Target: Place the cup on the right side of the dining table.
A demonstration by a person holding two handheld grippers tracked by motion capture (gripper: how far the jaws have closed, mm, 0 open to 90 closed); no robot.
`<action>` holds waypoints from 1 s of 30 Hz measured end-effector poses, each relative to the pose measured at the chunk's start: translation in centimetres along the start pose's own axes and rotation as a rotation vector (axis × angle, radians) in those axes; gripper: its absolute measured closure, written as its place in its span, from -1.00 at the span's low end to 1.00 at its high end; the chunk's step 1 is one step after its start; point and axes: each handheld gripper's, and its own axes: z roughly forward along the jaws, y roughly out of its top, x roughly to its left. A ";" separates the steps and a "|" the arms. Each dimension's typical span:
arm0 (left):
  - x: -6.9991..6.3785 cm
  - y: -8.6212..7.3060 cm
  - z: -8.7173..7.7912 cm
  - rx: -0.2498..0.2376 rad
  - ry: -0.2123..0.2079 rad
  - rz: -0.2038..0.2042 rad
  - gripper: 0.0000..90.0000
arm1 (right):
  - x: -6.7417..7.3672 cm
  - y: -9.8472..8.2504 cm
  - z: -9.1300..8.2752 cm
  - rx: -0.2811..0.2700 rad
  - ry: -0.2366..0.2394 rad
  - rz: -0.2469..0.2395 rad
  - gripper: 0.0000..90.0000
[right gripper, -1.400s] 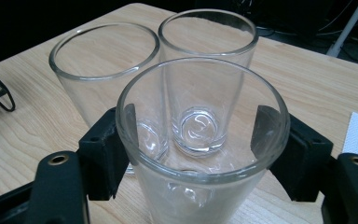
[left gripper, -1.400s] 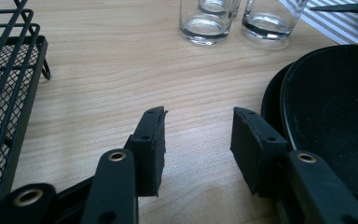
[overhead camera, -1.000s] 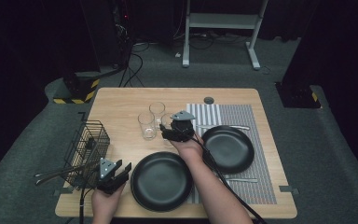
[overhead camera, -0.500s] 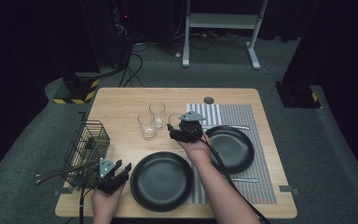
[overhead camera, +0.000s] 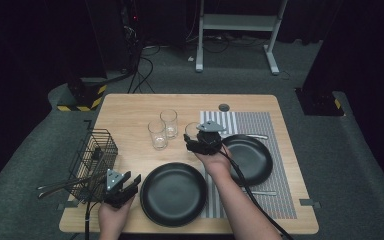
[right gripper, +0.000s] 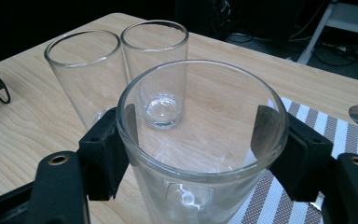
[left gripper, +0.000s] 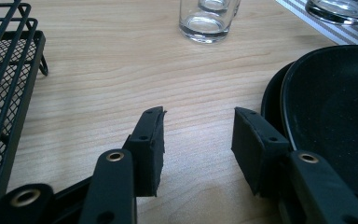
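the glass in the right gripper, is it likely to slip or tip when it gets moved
The glass looks smooth and clear, so it may well slip against the right gripper, whose pads sit on opposite sides just under the rim. Held that high, it could swing or tilt if jolted. It looks thick-walled, so probably heavy for its size and breakable if it knocks the two glasses behind it.

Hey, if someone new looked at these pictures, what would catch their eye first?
Probably the clear glass clamped between the right gripper's jaws, at the striped placemat's left edge, near two more glasses. Next, two black plates near the table's front, and the left gripper open over bare wood beside a wire basket.
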 end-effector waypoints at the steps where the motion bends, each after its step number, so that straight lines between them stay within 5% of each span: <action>1: 0.0 0.0 0.0 0.000 -0.003 0.000 0.20 | -0.1 0.0 -0.1 -0.003 -0.001 0.001 -0.37; 30: -0.1 -0.1 -0.2 -0.013 0.000 0.012 0.15 | -3.0 -1.3 -0.3 0.010 -0.059 0.040 -0.37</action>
